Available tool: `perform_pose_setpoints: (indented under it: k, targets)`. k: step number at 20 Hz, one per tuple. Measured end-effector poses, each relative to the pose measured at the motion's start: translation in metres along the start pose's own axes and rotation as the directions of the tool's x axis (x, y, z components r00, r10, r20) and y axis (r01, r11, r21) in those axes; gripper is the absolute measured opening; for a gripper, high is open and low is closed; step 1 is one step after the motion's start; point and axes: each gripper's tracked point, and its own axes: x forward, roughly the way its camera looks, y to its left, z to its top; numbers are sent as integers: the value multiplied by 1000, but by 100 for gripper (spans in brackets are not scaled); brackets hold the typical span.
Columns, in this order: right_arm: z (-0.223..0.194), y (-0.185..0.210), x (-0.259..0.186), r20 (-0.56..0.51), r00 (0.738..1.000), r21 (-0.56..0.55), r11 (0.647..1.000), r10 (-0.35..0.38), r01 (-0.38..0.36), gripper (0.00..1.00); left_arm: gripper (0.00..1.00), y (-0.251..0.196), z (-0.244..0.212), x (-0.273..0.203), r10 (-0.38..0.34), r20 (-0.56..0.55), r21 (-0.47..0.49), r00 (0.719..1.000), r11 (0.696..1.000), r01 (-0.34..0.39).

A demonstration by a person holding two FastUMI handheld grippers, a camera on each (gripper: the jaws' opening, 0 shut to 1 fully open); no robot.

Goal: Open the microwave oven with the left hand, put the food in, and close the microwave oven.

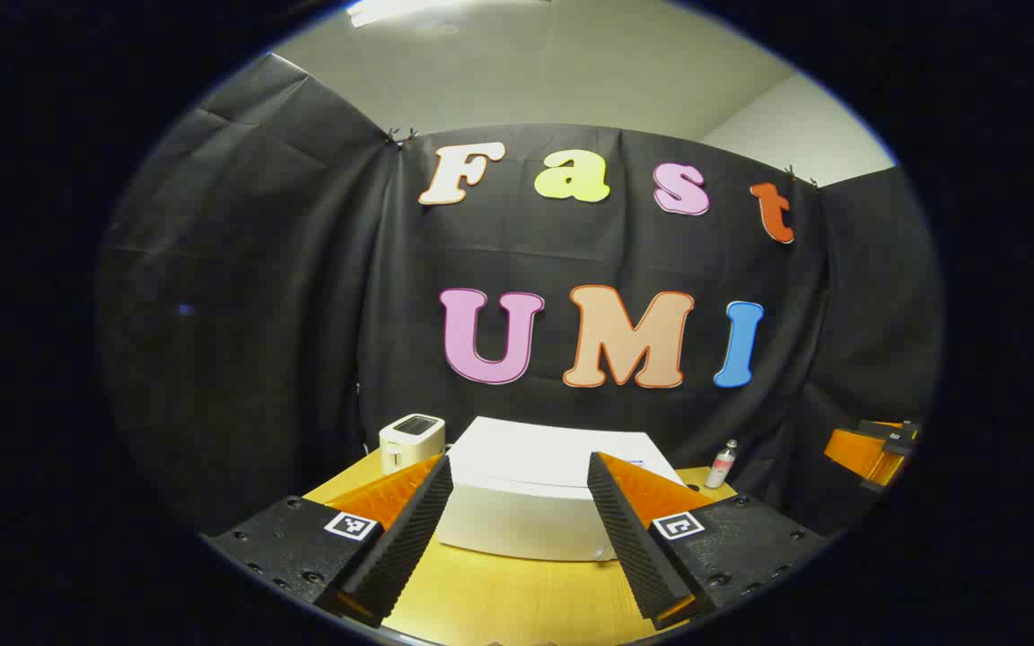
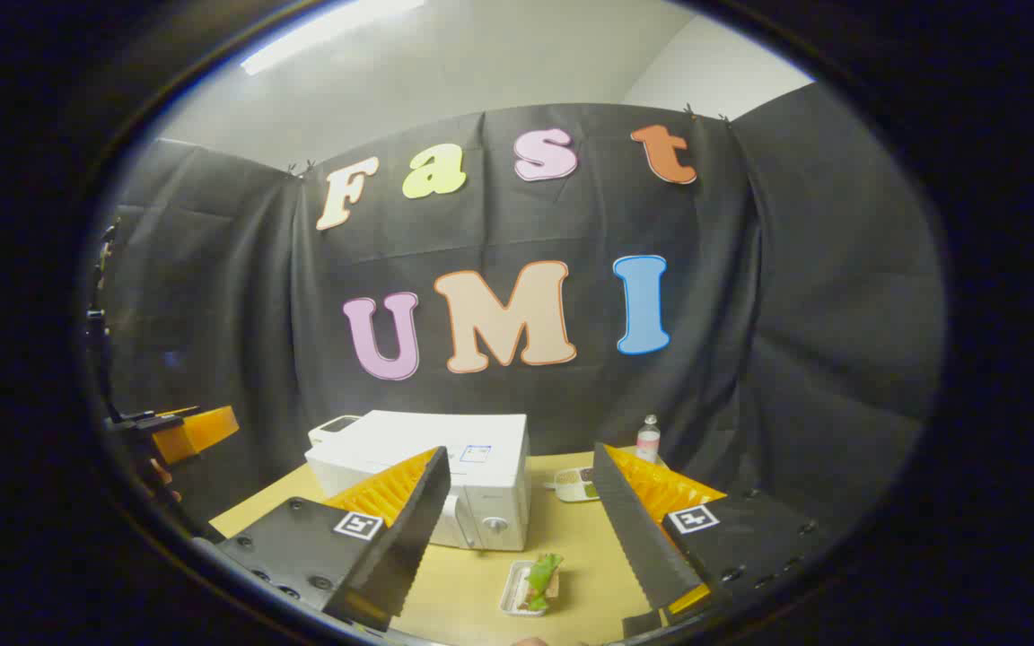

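Observation:
A white microwave oven (image 1: 535,489) stands on the wooden table (image 1: 490,601), door shut; it also appears in the right gripper view (image 2: 445,471) with its knob panel facing me. My left gripper (image 1: 517,547) hovers open in front of the microwave, nothing between its fingers. My right gripper (image 2: 517,547) is open too, above the table. The food, a sandwich with green leaves in a small white tray (image 2: 535,583), lies on the table just ahead of the right gripper, right of the microwave's front.
A white toaster (image 1: 411,440) stands behind the microwave on the left. A small bottle (image 1: 721,465) (image 2: 649,440) stands at the back by the cloth wall. A small flat dish (image 2: 575,484) lies right of the microwave. The other gripper (image 1: 876,449) (image 2: 180,431) shows at each view's edge.

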Motion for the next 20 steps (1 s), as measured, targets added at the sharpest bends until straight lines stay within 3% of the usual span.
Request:
perform_pose_setpoints:
  k: [1, 2, 3, 4, 14, 20]
  targets:
    - [1, 2, 0, 4, 1000, -5, 1000, -5, 5, 92, 95, -1, -2, 2, -11, -3, 4, 1000, 1000, 11]
    - [1, 3, 0, 5, 1000, -10, 1000, -10, 10, 99, 95, -1, -2, 4, -18, -6, 8, 1000, 1000, 18]
    - [2, 4, 1, 7, 1000, -13, 1000, -15, 15, 99, 96, 0, -3, 7, -22, -7, 13, 1000, 1000, 22]
    - [1, 5, 2, 5, 1000, -13, 1000, -17, 17, 92, 95, 2, -3, 8, -22, -8, 16, 1000, 1000, 22]
    - [16, 15, 15, 29, 999, -34, 999, -39, 40, 92, 96, 24, -10, 27, -4, -18, 12, 1000, 1000, 4]
    - [14, 22, 13, 33, 996, -37, 995, -86, 87, 92, 96, 18, -33, 35, -78, -56, 18, 995, 997, 79]
